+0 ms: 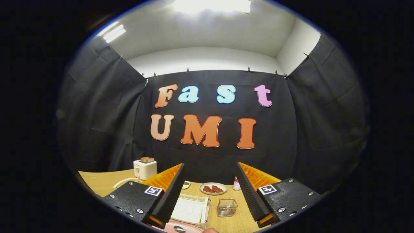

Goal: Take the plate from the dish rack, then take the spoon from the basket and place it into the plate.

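My gripper (210, 164) is open and held well above the wooden table (106, 181), with nothing between its fingers. Down between them stands a white dish rack (190, 210); no plate shows in it. To the rack's right is a small wire basket (227, 207), which looks empty. Nearer me than the rack, partly cut off, lies a pink plate (187, 228). A shiny grey oval piece (179, 229) that looks like a spoon's bowl rests on it.
A white toaster (145, 169) with toast stands at the back left. Beyond the basket sit a white plate of brown food (213, 188), a small bottle (236, 183) and a small green dish (186, 184). A person's fingertip (210, 230) shows beside the pink plate.
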The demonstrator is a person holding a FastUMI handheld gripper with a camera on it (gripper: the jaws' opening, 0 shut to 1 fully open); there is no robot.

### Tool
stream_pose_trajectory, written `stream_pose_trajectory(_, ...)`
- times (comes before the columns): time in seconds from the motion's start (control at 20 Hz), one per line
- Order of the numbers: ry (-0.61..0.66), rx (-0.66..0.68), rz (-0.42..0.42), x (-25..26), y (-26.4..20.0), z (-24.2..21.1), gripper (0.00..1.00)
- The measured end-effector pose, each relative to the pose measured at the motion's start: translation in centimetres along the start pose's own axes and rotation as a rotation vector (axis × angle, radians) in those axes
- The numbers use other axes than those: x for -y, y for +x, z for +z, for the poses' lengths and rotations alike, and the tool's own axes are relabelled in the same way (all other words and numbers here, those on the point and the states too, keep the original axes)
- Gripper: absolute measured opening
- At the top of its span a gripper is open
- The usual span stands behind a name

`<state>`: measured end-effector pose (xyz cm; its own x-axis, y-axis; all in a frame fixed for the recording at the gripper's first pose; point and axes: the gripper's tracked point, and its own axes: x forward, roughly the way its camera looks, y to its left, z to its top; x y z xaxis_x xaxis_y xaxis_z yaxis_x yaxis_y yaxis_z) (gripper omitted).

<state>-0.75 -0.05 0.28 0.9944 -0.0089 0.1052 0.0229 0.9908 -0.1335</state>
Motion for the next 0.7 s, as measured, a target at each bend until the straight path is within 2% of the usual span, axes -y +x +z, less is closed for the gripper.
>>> stream_pose_trajectory(0.45,0.018,0.054,-0.011,0.1,-0.5,1.2,0.92)
stream_pose_trajectory(0.7,-0.014,0.058,-0.008,-0.2,-0.6,1.0,0.92)
